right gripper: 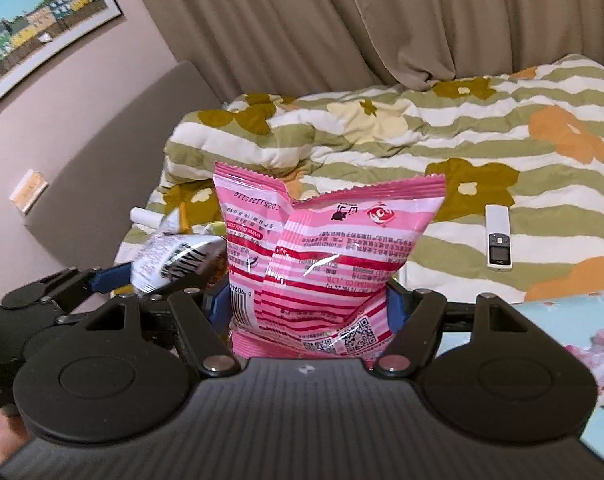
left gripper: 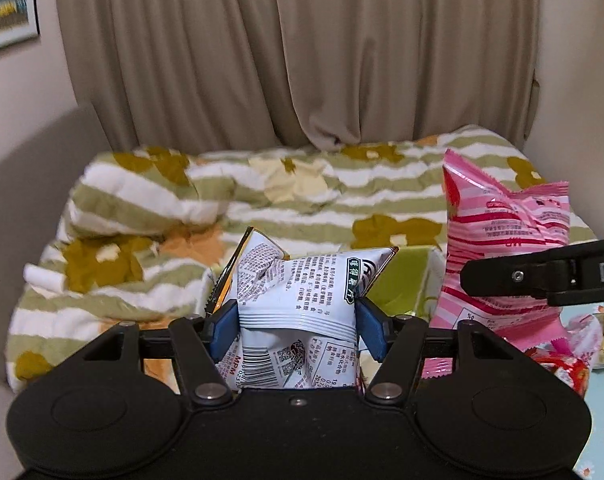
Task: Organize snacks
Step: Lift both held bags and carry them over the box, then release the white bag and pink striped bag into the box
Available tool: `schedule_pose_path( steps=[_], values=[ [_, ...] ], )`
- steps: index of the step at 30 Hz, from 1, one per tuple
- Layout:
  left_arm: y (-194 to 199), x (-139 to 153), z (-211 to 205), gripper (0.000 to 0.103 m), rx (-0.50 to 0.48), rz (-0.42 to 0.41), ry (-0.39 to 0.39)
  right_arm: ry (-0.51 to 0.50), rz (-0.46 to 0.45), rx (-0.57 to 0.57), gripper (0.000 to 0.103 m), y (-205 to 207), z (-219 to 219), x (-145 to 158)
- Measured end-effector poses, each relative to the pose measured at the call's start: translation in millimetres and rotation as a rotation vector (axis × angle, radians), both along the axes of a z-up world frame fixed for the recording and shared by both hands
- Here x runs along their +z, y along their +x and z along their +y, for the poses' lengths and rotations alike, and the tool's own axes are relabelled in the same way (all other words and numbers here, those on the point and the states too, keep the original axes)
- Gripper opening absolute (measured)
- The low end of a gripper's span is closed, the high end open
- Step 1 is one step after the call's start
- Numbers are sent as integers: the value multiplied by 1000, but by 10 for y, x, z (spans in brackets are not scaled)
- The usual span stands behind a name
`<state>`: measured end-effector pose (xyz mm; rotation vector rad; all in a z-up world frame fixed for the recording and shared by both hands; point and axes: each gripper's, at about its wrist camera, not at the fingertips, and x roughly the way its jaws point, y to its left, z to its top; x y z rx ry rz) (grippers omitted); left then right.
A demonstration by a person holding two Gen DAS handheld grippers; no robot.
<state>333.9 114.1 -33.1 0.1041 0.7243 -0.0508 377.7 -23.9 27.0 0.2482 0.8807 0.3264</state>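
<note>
Pink-striped foil fills my right hand-held gripper (right gripper: 309, 312): one pink snack bag (right gripper: 321, 256), pinched low between the blue pads, long axis upright, its crimped top edge pointing up and away toward the bed. My left hand-held gripper (left gripper: 298, 332) pinches one white snack bag (left gripper: 298, 292) the same way, standing tall, printed back facing me, puffed top pointing up. That makes two bags held, one per gripper, side by side above the striped floral quilt (right gripper: 441, 136). One white remote (right gripper: 499, 238) lies on the quilt. A few more wrapped snacks (left gripper: 569, 368), blurred, lie on the pale blue table (right gripper: 561, 316) at right.
</note>
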Motion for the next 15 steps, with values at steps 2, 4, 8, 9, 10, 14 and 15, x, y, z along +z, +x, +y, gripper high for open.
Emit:
schedule_pose_path(
  steps=[2,4,8,9,10,14,15],
  values=[
    [98,-91,67,83,-5,29,-29,-6,20,-21,86,78,54,-85],
    [108,-149,126,100,-8,28,-46,-14,37,-40,86,123,74,-148],
    [-20,-162,171,101,-27,8,-16,-20,70,-62,87,151,94,-225],
    [-68,-156,162,101,-27,6,0,-22,81,-64,87,159,100,-234],
    [-131,-146,159,101,-26,0,13,-24,87,-64,87,166,105,-238],
    [-244,-90,208,101,-6,-22,9,-29,76,-33,87,236,173,-187],
    [-271,-67,226,101,7,-28,4,-30,73,-24,87,259,182,-170]
  ],
)
